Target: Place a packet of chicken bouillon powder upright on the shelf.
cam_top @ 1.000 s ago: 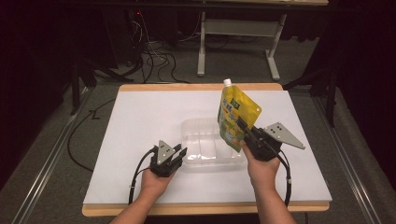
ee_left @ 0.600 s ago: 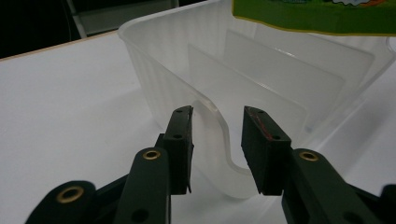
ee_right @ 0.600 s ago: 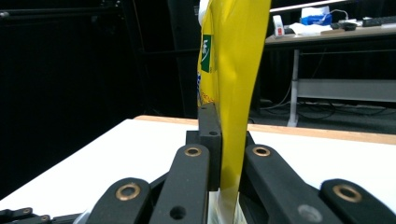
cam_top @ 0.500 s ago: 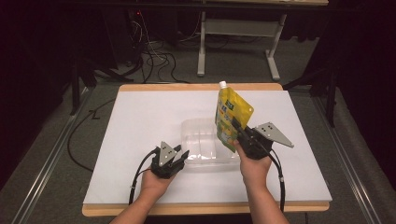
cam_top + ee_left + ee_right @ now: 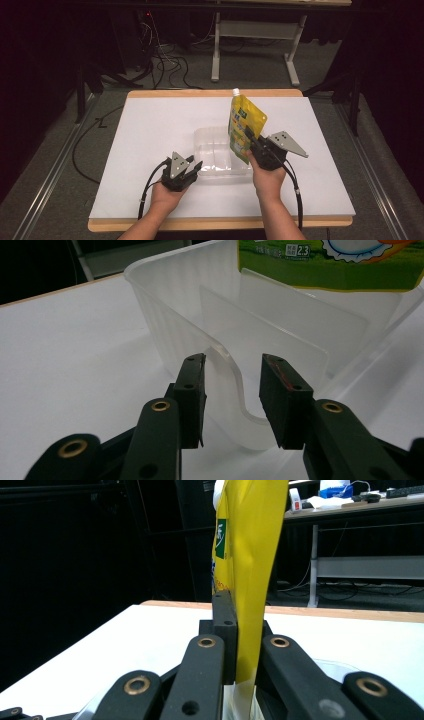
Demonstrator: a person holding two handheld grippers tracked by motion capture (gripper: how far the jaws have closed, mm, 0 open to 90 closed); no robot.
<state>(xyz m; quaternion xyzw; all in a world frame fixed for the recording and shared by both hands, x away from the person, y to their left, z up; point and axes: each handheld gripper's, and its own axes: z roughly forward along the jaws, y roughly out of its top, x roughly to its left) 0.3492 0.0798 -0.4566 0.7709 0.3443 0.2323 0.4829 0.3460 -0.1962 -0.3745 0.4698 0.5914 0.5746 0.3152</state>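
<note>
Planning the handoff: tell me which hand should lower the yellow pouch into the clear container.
Right. The right gripper is already clamped on the yellow pouch, upright over the clear container. The left gripper only straddles the container's near wall, jaws apart.

Only clear readable text: "2.3" in a small white box on the yellow-green pouch [image 5: 327, 262], printed on its green lower band, left gripper view. Small characters beside it too blurred to read. Right gripper view: green square logo with white mark on the pouch's edge, unreadable. High view: pouch print too small.
</note>
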